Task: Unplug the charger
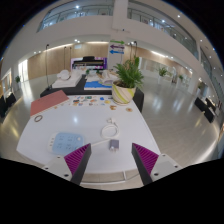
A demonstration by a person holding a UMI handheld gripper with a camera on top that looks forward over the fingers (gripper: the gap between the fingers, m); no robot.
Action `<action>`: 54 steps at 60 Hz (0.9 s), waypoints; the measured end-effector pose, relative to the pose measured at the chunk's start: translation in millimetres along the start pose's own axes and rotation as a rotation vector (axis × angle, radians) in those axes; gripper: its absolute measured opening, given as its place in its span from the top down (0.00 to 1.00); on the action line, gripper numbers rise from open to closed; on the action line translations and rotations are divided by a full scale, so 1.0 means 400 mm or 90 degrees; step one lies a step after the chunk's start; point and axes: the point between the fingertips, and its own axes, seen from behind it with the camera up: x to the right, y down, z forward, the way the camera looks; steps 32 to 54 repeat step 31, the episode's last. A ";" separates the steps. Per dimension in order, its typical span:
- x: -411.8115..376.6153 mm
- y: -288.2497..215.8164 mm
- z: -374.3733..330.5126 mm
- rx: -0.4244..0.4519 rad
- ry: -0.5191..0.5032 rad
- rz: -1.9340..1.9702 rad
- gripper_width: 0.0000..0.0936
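Observation:
A small grey-white charger block (113,144) sits on the white table (170,135), just ahead of my fingers and roughly midway between them. A thin white cable runs from it to a loose white coil (110,129) a little farther on. My gripper (112,158) is open, its magenta pads spread wide over the table's near edge with nothing between them. The left finger (76,156) and the right finger (146,157) stand well apart from the charger. I cannot make out what the charger is plugged into.
Beyond the coil stands a potted plant in a yellow pot (124,91). A pale blue cloth (68,141), a small ring (38,118) and a pink flat book (47,102) lie to the left. Papers (92,99) lie mid-table. A hall with sofas lies behind.

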 end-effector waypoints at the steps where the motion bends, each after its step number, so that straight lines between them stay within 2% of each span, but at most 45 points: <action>1: -0.001 0.003 -0.030 -0.004 0.000 0.000 0.10; 9: -0.014 0.031 -0.225 -0.022 -0.009 -0.004 0.09; 18: -0.032 0.044 -0.335 -0.016 -0.019 -0.004 0.09; 54: -0.031 0.061 -0.350 -0.016 -0.017 -0.011 0.09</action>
